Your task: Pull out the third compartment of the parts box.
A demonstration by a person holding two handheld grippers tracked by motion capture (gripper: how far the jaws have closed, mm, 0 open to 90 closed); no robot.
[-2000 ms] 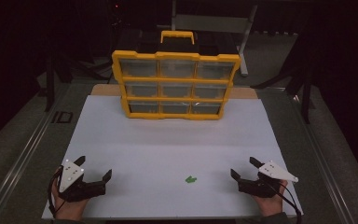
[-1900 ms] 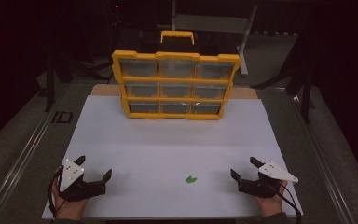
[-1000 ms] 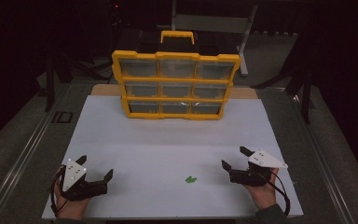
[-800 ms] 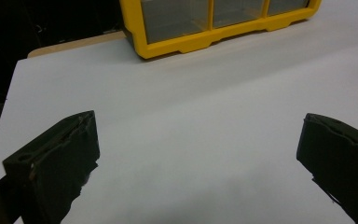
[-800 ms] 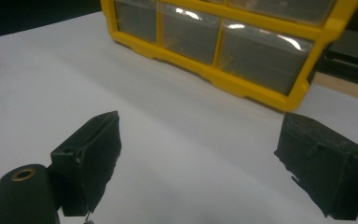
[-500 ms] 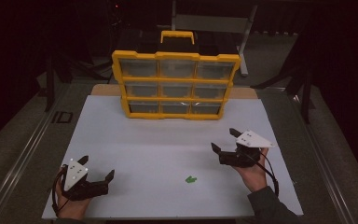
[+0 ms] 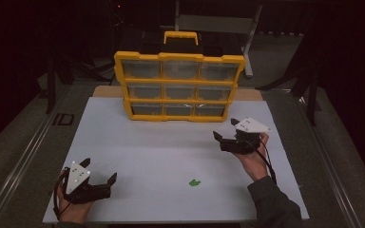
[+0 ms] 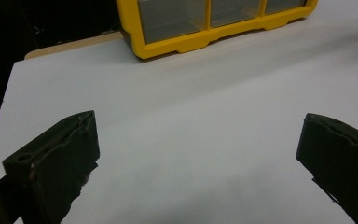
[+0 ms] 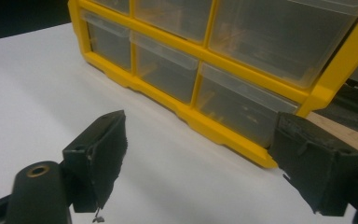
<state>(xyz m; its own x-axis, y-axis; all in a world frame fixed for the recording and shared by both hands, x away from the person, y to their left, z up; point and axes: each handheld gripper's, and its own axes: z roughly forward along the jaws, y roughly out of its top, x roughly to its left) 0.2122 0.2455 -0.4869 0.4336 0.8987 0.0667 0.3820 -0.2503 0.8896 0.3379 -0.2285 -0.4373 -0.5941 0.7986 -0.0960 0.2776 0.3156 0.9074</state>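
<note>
A yellow organiser with clear drawers in three rows stands upright at the back of the white sheet. Its lower corner shows in the left gripper view, and its lower drawers are close in the right gripper view. A small green piece lies on the sheet near the front. My right gripper is open, raised a little in front of the organiser's bottom right drawer, jaws wide apart with nothing between them. My left gripper rests open at the front left, holding nothing.
A wooden board edge shows behind the sheet. A black handle-like object lies left of the sheet on the grey table. Metal stands and dark surroundings lie behind the organiser.
My right gripper has travelled from the front right of the sheet forward and left, up to the organiser's lower right drawers. The left gripper stayed near the front left corner.
</note>
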